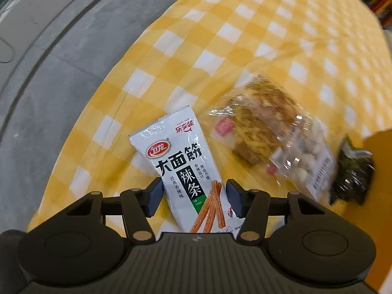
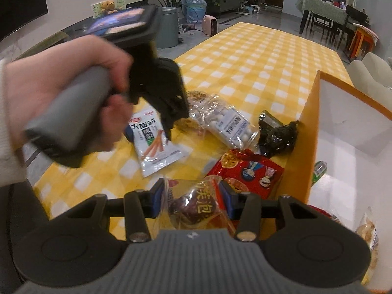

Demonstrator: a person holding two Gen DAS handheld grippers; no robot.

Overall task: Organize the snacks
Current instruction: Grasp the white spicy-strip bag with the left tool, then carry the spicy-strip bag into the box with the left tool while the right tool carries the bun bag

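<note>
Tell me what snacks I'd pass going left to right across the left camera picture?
White spicy-strip pack → noodle cake → bag of white balls → dark green packet.
</note>
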